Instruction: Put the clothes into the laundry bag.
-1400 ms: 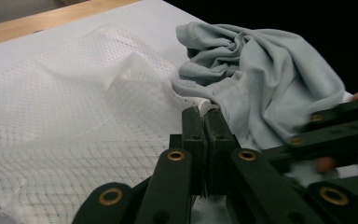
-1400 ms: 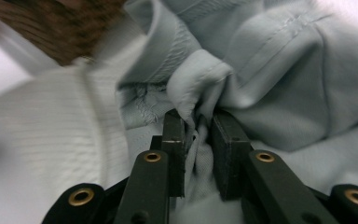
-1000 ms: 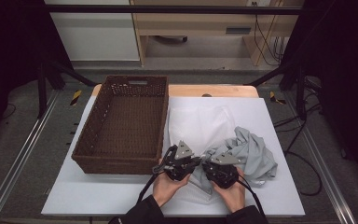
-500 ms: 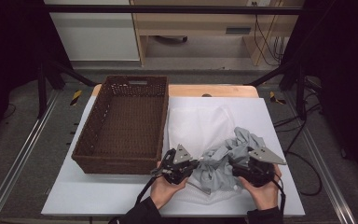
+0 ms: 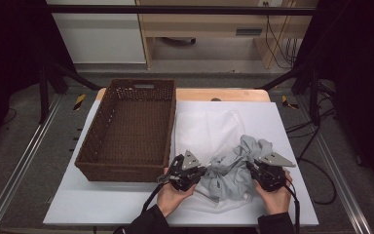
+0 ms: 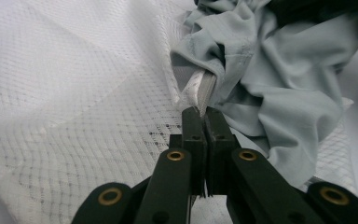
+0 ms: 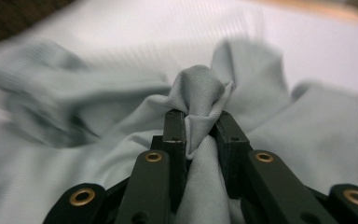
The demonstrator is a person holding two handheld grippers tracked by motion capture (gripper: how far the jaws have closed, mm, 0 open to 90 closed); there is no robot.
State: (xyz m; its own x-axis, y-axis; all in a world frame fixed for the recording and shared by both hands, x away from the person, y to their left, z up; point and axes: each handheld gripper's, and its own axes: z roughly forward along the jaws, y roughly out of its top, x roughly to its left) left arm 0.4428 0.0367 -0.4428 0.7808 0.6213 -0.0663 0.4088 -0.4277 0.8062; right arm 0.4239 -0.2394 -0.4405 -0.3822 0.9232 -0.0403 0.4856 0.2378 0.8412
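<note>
A crumpled grey garment (image 5: pixel 236 168) lies bunched on the near right part of the white board (image 5: pixel 126 212), sitting partly on a white mesh bag (image 5: pixel 202 129) that spreads out flat toward the far side and the left. In the left gripper view the grey cloth (image 6: pixel 279 88) is heaped just beyond the jaw tips, with the mesh (image 6: pixel 65 107) stretching away to the left.

The left gripper (image 5: pixel 199 171) sits at the near left edge of the garment, its jaws pressed flat together. They pinch a thin white edge of the mesh bag where it meets a fold of the grey cloth; whether grey cloth is caught in there too I cannot tell. The right gripper (image 5: pixel 251 168) is at the garment's near right side. Its jaws have just been closing, and in the right gripper view they stand narrow with a puckered fold of the grey cloth (image 7: pixel 200 100) squeezed between them, rising above the tips.

To the left of the bag stands a dark brown wicker basket (image 5: pixel 121 165), long side running near to far, close beside the mesh. The board rests on a wooden table (image 5: pixel 233 95) whose far edge peeks out beyond it.
</note>
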